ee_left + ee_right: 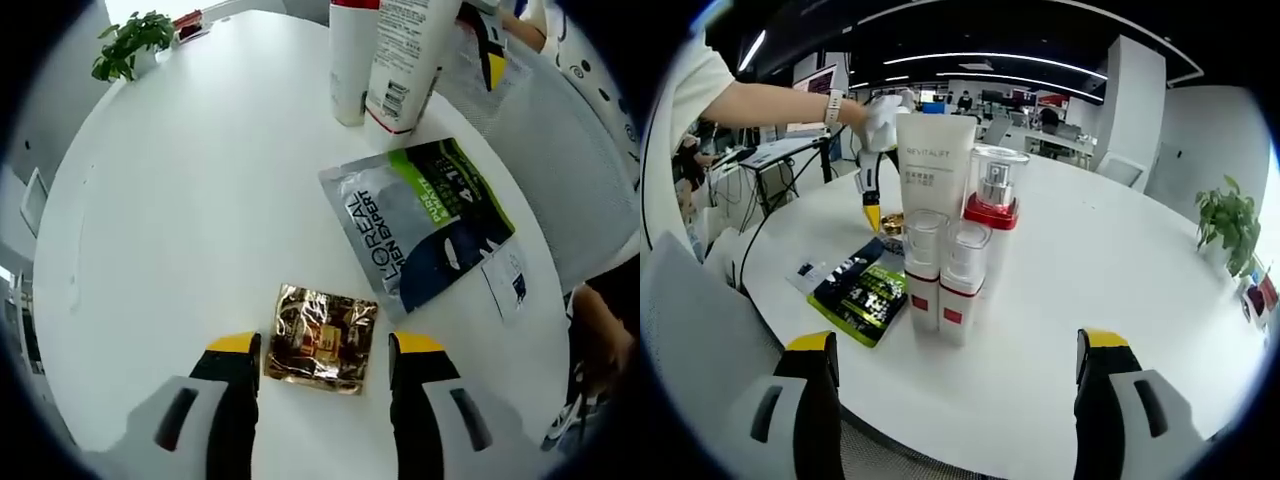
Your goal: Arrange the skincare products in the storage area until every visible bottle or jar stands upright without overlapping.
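We find the gold foil sachet [322, 339] lying flat on the white table [180, 230], squarely between the left gripper [325, 360] jaws (spread apart); right gripper [955, 365], likewise spread, faces the upright bottles [945, 270].

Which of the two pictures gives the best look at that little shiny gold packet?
The left gripper view: the gold packet lies flat between that gripper's open jaws, close and unobstructed. In the right gripper view it is a small glint far off, under the other gripper's yellow tips.

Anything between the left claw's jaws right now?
Yes: a gold foil sachet lies flat on the white table between the open left claw jaws, in the left gripper view.
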The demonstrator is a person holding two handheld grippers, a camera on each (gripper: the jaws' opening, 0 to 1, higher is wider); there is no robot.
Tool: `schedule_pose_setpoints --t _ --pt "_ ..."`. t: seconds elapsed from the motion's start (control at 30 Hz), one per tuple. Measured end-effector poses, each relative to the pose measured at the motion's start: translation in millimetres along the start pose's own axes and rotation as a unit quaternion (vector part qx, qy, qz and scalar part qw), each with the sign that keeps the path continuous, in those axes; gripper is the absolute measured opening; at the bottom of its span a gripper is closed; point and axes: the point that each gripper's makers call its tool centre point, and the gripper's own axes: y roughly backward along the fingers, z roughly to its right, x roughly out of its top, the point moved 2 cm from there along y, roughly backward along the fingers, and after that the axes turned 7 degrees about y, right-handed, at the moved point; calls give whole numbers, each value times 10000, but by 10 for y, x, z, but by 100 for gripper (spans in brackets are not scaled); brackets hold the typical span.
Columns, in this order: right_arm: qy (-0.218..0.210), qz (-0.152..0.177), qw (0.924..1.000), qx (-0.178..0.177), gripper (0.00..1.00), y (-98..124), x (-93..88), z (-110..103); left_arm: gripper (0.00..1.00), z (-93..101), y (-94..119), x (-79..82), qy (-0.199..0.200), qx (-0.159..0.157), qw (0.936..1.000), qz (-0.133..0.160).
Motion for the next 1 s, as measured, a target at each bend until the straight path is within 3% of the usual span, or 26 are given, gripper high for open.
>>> schedule_pose_setpoints --t 0.2,0.4,0.67,1.0 --pt "-9 -22 10000 0 98 -3 -10 3 40 -34 22 -9 40 -1 10000 -3" --pt "8 -50 10000 18 98 -5 -23 -3 45 7 21 -18 23 -49 10000 19" --pt "31 -57 10000 -4 98 -3 -18 1 34 -8 30 -21 178 26 9998 39" --pt "95 -69 9999 -8 98 -3 -17 -4 33 43 33 -93 261 59 9996 35"
